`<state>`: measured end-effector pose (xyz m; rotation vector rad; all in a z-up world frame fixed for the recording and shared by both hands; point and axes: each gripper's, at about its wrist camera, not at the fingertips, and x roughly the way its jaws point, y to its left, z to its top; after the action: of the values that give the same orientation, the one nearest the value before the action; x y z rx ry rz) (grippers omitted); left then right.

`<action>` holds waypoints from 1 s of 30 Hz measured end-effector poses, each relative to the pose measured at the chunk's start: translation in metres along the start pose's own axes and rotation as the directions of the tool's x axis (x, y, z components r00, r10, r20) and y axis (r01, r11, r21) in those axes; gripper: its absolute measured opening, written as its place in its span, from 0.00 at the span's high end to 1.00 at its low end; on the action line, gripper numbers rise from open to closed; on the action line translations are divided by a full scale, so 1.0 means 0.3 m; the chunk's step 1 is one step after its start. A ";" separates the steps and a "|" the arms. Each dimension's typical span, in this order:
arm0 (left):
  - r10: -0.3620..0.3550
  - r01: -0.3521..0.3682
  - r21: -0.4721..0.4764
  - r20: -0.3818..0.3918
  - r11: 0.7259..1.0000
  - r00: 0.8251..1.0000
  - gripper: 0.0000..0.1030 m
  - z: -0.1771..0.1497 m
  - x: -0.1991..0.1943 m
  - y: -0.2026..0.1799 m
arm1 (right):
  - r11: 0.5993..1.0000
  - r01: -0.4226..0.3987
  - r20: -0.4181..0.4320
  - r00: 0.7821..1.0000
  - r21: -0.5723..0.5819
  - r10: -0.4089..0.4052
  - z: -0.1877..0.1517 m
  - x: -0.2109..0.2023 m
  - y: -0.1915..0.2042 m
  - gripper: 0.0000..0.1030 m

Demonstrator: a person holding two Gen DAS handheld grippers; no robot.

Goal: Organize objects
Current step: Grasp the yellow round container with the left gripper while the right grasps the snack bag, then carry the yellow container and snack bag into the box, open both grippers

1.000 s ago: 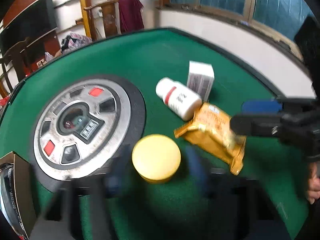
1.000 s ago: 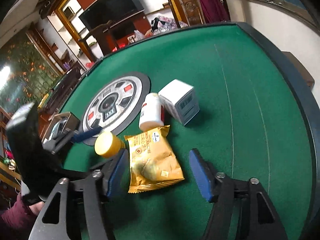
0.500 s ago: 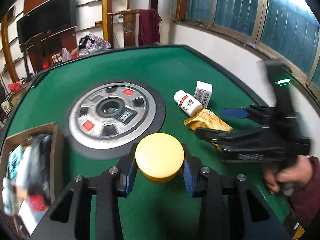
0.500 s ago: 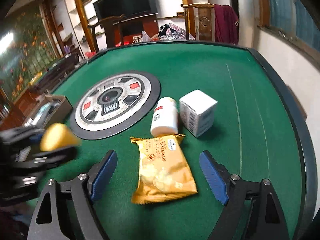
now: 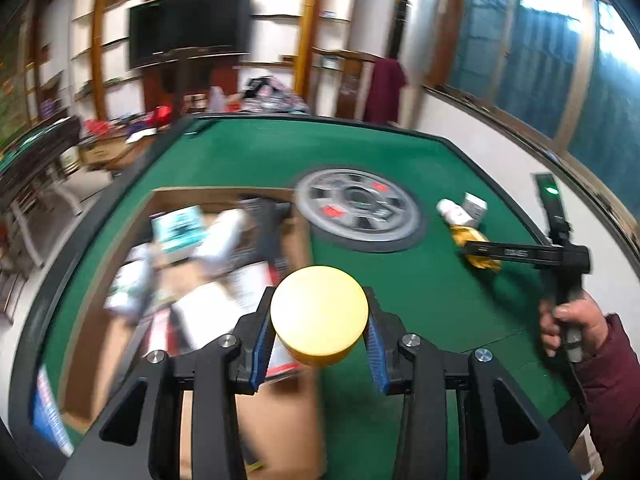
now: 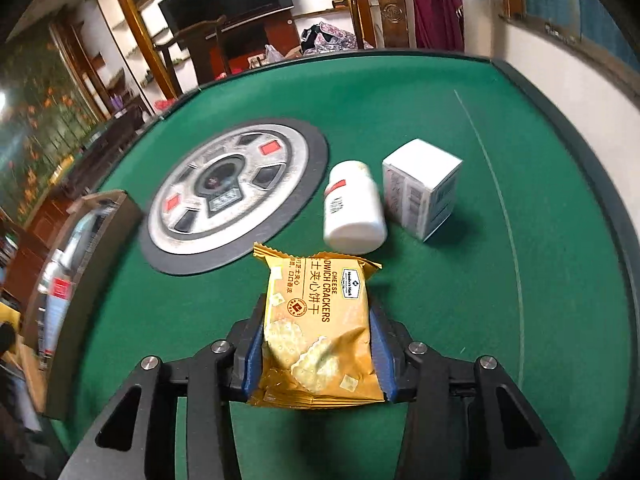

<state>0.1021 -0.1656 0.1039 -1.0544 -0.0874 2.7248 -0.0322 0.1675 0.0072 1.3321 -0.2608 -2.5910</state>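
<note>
My left gripper (image 5: 319, 302) is shut on a yellow round jar (image 5: 319, 320), held in the air over the near right edge of an open cardboard box (image 5: 224, 194). In the right wrist view, my right gripper (image 6: 317, 314) straddles a gold cracker packet (image 6: 320, 292) that lies on the green table (image 6: 460, 120). Its jaws are closing, and the blue pads (image 6: 256, 344) touch both sides of the packet. The left wrist view shows that gripper (image 5: 480, 250) at the right, held by a hand (image 5: 572, 320).
Beyond the packet lie a white pill bottle (image 6: 352, 208) on its side and a small white carton (image 6: 420, 188). A round grey control panel (image 6: 236, 192) sits in the table's middle. The cardboard box (image 6: 100, 216) holds several packages.
The left gripper lifted the yellow jar off the table and swung it left over the box. The right gripper's jaws widened, then closed in on the cracker packet.
</note>
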 end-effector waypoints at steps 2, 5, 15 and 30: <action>0.036 -0.036 -0.033 0.000 0.999 0.999 0.62 -0.020 -0.037 0.072 | 0.999 -0.046 0.008 0.999 0.007 0.046 -0.010 -0.037 0.032 0.53; 0.101 -0.102 -0.086 -0.010 0.991 0.995 0.62 -0.062 -0.075 0.180 | 0.993 -0.118 0.027 0.993 -0.016 0.119 -0.016 -0.096 0.120 0.52; 0.153 -0.165 -0.152 -0.088 0.974 0.984 0.62 -0.173 -0.037 0.336 | 0.913 -0.368 -0.078 0.930 -0.178 0.360 -0.070 -0.134 0.584 0.52; 0.159 -0.168 -0.178 -0.063 0.970 0.985 0.60 -0.187 -0.038 0.411 | 0.848 -0.395 -0.263 0.912 -0.353 0.315 -0.237 0.049 1.017 0.52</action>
<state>0.1256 -0.2896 0.0536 -1.2267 -0.2588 2.8814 0.0512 -0.1339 0.0323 1.2346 0.0546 -2.0436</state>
